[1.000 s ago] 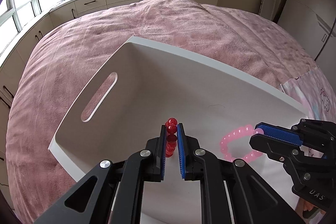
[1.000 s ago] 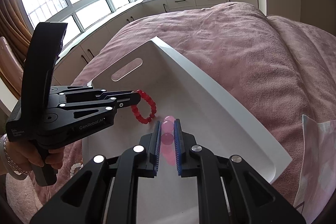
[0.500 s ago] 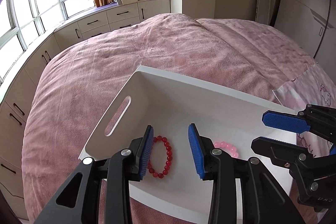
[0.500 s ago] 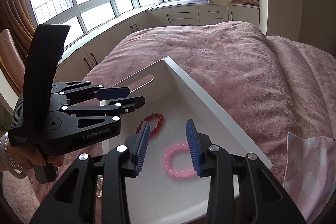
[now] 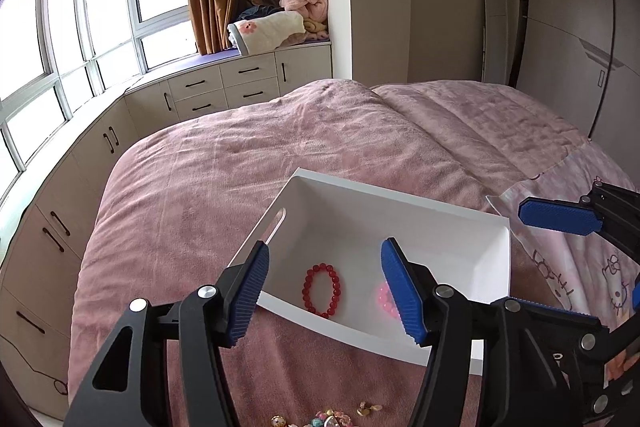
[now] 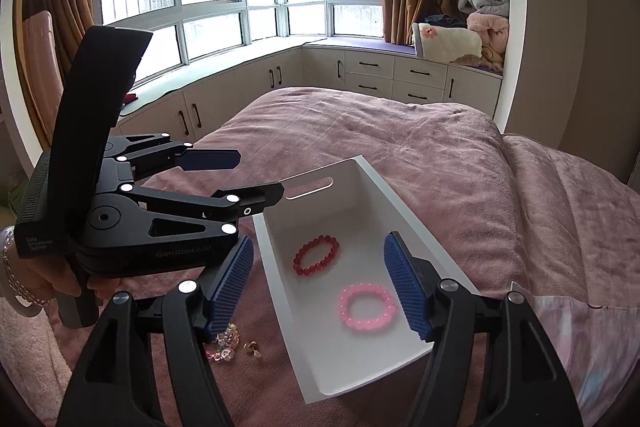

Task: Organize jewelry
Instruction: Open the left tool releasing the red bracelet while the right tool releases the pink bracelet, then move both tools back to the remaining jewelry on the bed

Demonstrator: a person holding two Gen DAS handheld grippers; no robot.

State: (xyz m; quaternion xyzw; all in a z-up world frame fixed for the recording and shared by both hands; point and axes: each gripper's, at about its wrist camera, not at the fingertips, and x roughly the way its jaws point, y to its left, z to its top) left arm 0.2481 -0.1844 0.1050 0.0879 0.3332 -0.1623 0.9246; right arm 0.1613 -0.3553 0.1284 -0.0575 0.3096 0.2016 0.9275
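Both bracelets, the red bead bracelet point(image 6: 316, 255) and the pink bead bracelet point(image 6: 367, 307), are lying inside the white tray point(image 6: 404, 215) on the bed point(image 6: 400, 139). The left hand-held gripper point(image 5: 324, 291) and the right hand-held gripper point(image 6: 320, 287) are hanging above with fingers wide apart, holding nothing. The small trinkets point(image 6: 230, 345) are sitting on soft blanket, so I think a pinch may be pressing them into the fabric or bumping the tray.

Smooth matte white plastic tray point(image 6: 404, 223), glossy bead bracelets in red point(image 6: 316, 255) and pink point(image 6: 367, 306), fuzzy pink cloth bedspread point(image 6: 400, 143), ribbed blue rubbery gripper pads point(image 6: 404, 287).
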